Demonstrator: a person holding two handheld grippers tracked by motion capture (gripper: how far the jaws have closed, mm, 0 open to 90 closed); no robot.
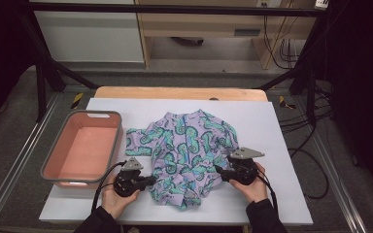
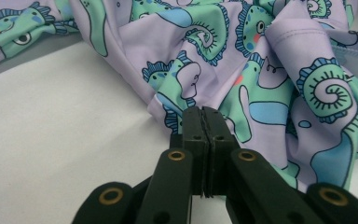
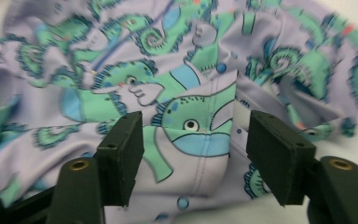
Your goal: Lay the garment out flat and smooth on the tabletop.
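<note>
On the table [image 1: 291,204], we hold the left hand-held gripper [image 1: 148,181] clenched at the shirt's [image 1: 189,150] lower-left edge, apparently pinching fabric. The shirt spreads rightward between both tools. Our right hand-held gripper [image 1: 219,171] stands released, jaws either side of a fold at the shirt's right edge.

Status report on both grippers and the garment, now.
Left gripper shut at seahorse-print garment edge, grip unclear. Right gripper open, jaws straddling a fold. Pink tub left, clear of work.

Pink tub [image 1: 83,148] on white table cover [image 1: 281,131]
</note>
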